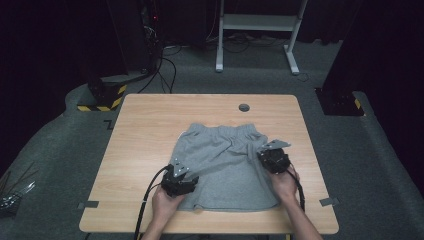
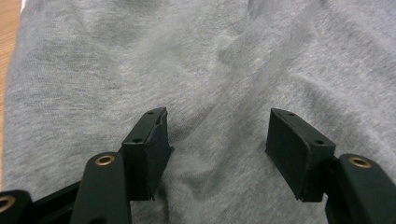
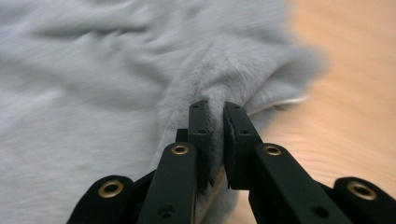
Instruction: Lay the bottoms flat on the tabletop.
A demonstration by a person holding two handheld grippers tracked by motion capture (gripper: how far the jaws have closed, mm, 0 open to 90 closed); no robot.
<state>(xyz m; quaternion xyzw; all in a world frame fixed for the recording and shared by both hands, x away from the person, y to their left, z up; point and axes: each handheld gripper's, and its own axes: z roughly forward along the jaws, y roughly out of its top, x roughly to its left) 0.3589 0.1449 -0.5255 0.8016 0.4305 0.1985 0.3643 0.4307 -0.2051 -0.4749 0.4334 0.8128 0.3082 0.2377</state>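
Between the pinching right gripper jaws sits a fold of soft grey cotton shorts; the left gripper gapes wide above them, holding nothing.

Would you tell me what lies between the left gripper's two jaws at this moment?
Only bare grey fabric of the shorts: in the left gripper view the left gripper stands open over the cloth, its jaws apart and pinching nothing.

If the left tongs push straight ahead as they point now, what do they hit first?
Probably the grey shorts: the left tongs stand open just over the fabric, with a raised fold ahead between them. How far off the cloth they sit is unclear.
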